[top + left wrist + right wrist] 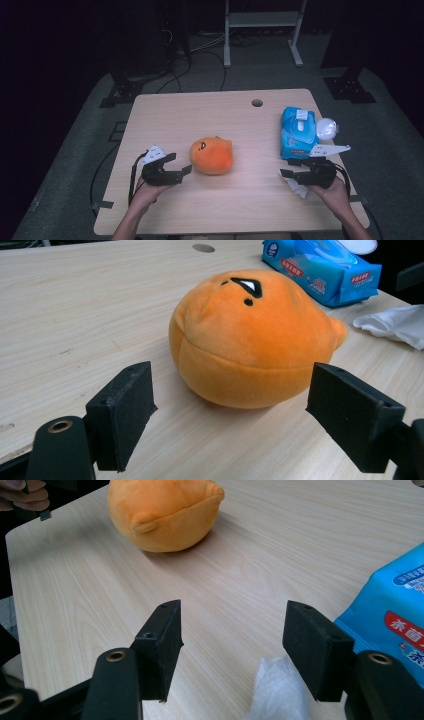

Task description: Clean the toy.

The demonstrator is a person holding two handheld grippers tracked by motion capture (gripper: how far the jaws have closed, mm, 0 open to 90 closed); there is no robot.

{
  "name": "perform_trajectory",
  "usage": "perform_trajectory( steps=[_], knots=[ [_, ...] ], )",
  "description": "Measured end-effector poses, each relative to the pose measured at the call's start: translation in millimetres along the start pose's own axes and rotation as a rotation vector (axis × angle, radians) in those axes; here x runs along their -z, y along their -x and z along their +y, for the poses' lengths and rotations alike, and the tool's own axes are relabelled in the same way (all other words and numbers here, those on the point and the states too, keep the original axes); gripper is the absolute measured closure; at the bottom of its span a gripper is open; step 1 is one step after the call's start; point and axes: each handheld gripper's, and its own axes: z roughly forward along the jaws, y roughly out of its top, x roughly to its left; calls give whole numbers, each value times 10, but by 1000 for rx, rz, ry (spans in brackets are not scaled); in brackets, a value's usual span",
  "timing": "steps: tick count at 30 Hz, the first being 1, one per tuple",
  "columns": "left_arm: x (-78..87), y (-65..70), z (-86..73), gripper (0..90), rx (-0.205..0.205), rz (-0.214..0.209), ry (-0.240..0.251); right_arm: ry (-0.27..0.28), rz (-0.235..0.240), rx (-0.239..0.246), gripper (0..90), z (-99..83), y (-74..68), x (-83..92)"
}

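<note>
A round orange plush toy with a small dark face mark lies on the wooden table left of centre. My left gripper rests just left of it, open, jaws pointed at the toy and apart from it. A blue pack of wet wipes lies at the right side. My right gripper sits near the pack's front end, open, with nothing between its jaws. A crumpled white tissue lies under it on the table; this tissue shows below the right jaw.
A white round object lies beside the wipes pack at the table's right edge. A small round hole sits near the far edge. Cables and stand legs cover the dark floor beyond. The table's middle is bare wood.
</note>
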Motion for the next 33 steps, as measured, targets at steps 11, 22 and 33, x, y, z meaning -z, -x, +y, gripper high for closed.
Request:
perform_trajectory(
  steps=[11, 22, 33],
  knots=[
    [16, 4, -51, 174, 2, -3, -11, -7, 6, 5, 394, 8, -13, -17],
    [46, 4, -142, 166, 7, 2, -29, -7, 15, 4, 389, 4, -29, -47],
    [4, 2, -213, 157, 12, 7, -41, 0, 19, -2, 387, -35, -47, -86]
  ],
)
